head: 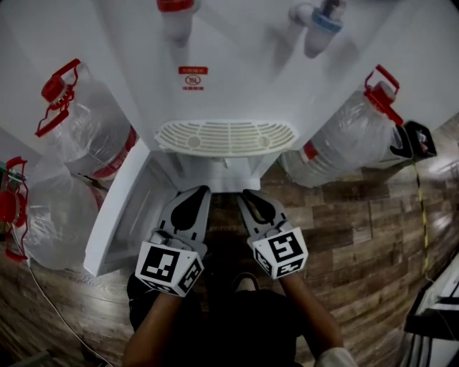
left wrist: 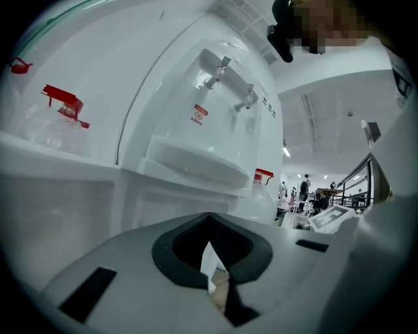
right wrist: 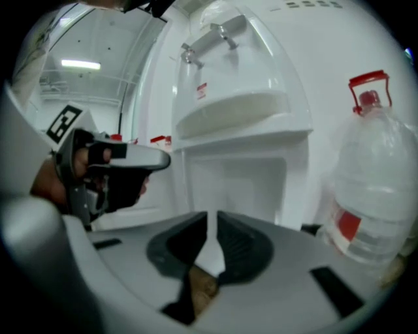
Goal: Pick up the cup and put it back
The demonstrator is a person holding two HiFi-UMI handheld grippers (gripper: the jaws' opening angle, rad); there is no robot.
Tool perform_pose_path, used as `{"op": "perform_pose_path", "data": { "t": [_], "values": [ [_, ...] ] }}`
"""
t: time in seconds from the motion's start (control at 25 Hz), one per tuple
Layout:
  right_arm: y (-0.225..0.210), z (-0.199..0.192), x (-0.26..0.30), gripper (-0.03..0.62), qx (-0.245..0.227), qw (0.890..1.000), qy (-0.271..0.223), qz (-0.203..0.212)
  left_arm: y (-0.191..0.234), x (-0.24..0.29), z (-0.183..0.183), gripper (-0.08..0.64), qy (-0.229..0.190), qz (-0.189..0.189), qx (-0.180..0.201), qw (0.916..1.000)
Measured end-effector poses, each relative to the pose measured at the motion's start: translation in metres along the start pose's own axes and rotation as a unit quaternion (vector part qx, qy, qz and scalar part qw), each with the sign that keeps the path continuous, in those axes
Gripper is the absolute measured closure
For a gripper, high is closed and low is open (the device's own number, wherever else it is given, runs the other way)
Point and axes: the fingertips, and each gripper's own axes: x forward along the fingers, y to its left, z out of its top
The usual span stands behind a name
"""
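No cup shows in any view. A white water dispenser [head: 237,79] stands ahead, with a grated drip tray [head: 226,136] under its red tap [head: 176,14] and blue tap [head: 323,25]. Both grippers hang side by side just below the tray, pointing at the open cabinet [right wrist: 241,186] beneath it. My left gripper [head: 201,191] [left wrist: 209,218] is shut, its tips meeting on nothing. My right gripper [head: 247,193] [right wrist: 213,218] shows a narrow slit between its pads, with nothing in it. In the right gripper view the left gripper [right wrist: 164,158] appears at the left, held by a hand.
The cabinet door [head: 122,215] stands swung open at the left. Large water bottles with red caps sit on both sides [head: 86,122] [head: 50,215] [head: 344,136] [right wrist: 375,176]. A black object [head: 417,140] lies by the right bottle. The floor [head: 358,229] is wooden planking.
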Motion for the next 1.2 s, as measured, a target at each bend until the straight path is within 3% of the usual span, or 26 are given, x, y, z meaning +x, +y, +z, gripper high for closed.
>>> {"op": "perform_pose_path", "data": {
  "t": [0.12,0.28,0.56,0.8,1.2],
  "values": [
    [0.003,0.024,-0.018,0.548,-0.011,1.000,0.001,0.013,-0.006,-0.010,0.017,0.554,-0.003,-0.002,-0.003,1.0000],
    [0.007,0.060,-0.043,0.557,-0.001,1.000,-0.006,0.021,-0.011,-0.020,0.041,0.554,-0.010,0.003,0.021,0.9997],
    [0.014,0.126,-0.075,0.568,0.011,0.999,-0.044,0.005,-0.027,-0.030,0.088,0.554,-0.023,-0.004,0.032,0.9992],
    [0.025,0.184,-0.100,0.569,-0.015,0.999,-0.047,0.001,-0.058,-0.039,0.153,0.554,-0.023,-0.006,0.058,0.9980],
    [0.058,0.313,-0.174,0.569,-0.013,0.999,-0.011,0.030,-0.125,-0.068,0.294,0.554,-0.017,-0.020,0.030,0.9992]
  ]
}}
